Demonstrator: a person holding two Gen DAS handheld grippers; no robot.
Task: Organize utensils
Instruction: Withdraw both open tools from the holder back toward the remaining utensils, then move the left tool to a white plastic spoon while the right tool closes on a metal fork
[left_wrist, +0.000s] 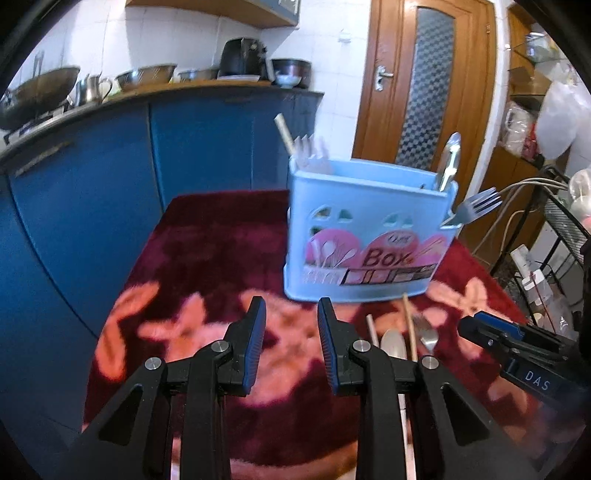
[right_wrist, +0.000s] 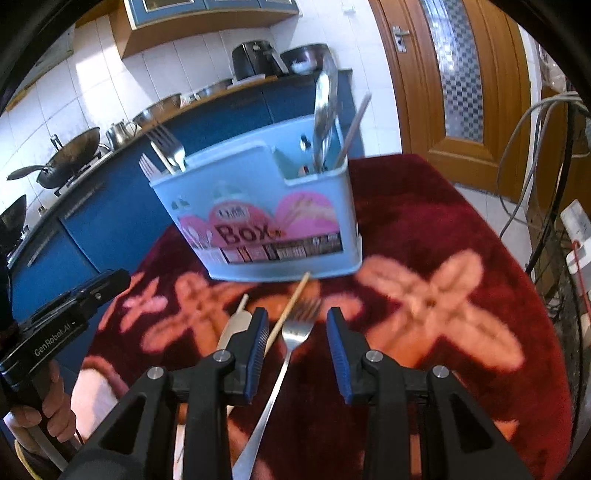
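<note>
A light blue utensil box stands on the red flowered cloth and holds forks, a spoon and chopsticks. In front of it lie a steel fork, a spoon and a chopstick. My right gripper is open and empty, its jaws on either side of the lying fork, just above it. My left gripper is open and empty, left of the lying utensils, over bare cloth. The right gripper also shows in the left wrist view.
The red cloth covers a small table. Blue kitchen cabinets with a wok and pots stand behind and to the left. A wooden door is at the back right. A wire rack with cables stands at the right.
</note>
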